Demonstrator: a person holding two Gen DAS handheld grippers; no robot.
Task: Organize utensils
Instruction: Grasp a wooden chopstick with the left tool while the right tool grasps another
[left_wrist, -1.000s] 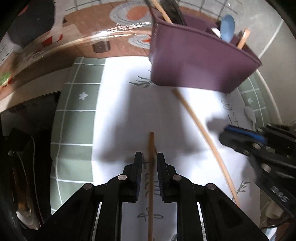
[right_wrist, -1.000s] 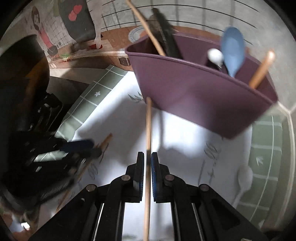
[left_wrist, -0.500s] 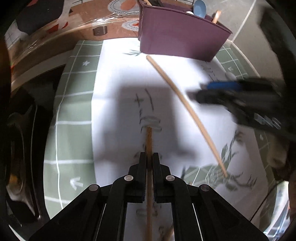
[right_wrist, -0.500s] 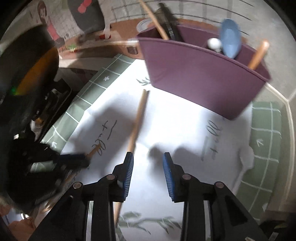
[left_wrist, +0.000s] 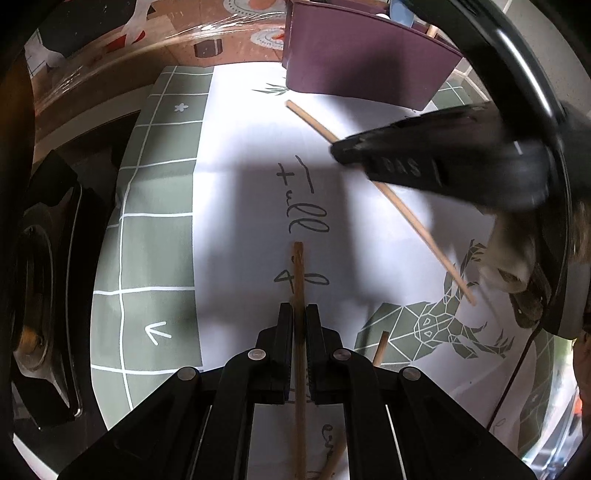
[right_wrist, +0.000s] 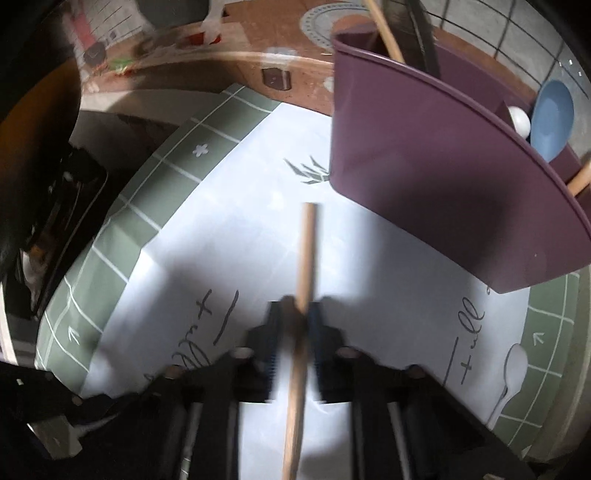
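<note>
Your left tool points steeply down at the worktop, jaws clamped on a wooden chopstick. Your right tool, blurred, also angles steeply down, jaws pinched on a second chopstick. Right tool sits just beside the left one, your hand behind it.

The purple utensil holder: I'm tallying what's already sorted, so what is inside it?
Sticking out of the purple utensil holder: a blue spoon, a white spoon, a wooden handle, a wooden chopstick and a dark utensil. Its wall hides their lower parts and anything shorter.
</note>
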